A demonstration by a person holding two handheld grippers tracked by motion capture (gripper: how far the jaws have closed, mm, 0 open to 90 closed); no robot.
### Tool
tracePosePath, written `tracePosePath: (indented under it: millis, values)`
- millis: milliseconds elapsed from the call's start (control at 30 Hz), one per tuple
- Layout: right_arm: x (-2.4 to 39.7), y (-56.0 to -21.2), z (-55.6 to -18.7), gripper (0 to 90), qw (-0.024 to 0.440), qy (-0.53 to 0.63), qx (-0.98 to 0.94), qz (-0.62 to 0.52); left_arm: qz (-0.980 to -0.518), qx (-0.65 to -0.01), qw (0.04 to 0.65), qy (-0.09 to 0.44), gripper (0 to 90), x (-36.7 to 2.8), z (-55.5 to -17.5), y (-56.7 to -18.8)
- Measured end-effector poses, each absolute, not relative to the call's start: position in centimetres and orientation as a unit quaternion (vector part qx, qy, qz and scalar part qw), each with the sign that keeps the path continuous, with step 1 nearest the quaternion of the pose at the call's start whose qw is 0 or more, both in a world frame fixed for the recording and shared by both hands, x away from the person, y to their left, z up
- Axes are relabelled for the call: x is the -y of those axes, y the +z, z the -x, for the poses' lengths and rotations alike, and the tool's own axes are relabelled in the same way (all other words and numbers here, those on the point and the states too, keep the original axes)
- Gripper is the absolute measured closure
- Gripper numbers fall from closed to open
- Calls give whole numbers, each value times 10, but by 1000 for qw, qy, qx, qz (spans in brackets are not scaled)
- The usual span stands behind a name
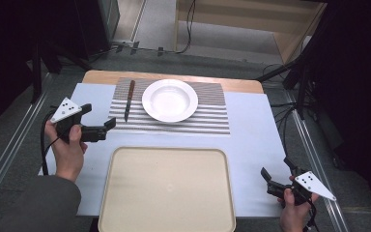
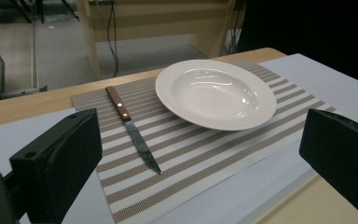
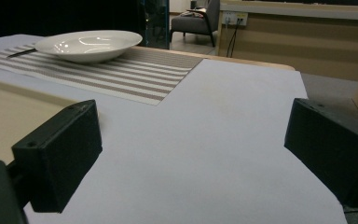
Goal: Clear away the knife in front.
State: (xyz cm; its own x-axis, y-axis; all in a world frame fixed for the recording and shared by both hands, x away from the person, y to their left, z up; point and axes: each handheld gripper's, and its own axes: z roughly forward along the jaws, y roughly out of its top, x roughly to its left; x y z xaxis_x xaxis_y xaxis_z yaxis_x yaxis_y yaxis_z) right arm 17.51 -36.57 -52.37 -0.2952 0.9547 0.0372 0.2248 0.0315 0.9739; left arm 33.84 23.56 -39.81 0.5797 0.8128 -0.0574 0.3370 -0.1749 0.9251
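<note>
A white plate (image 1: 169, 100) sat on a striped mat (image 1: 212, 121), with a knife (image 1: 129, 100) lying on the mat just to its left. From above, a big tan tray (image 1: 167, 189) lay near the person, between the left gripper (image 1: 98, 121) and the right gripper (image 1: 274, 172). Each gripper view showed its own jaws spread wide with nothing between them, and the left gripper view showed the knife's brown handle (image 2: 117, 103) up close.

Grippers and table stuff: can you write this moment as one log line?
left gripper: open, empty | right gripper: open, empty | knife: on mat, left of plate | tray: empty
</note>
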Motion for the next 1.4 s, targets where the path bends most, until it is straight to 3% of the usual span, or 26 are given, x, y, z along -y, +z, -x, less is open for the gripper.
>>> tracePosePath:
  millis: [867,1133,1167,1400]
  values:
    - [365,-524,-176,25,355,509,-626,-473,-745,-418,478,206,0,-219,-408,-399]
    - [366,-524,-176,25,356,509,-626,-472,-745,-453,451,188,66,-212,-433,-402]
    - [365,-524,-176,25,356,508,-626,-472,-746,-464,439,187,129,-209,-439,-403]
    - [365,-524,-177,25,355,508,-627,-471,-744,-501,410,165,238,-203,-462,-410]
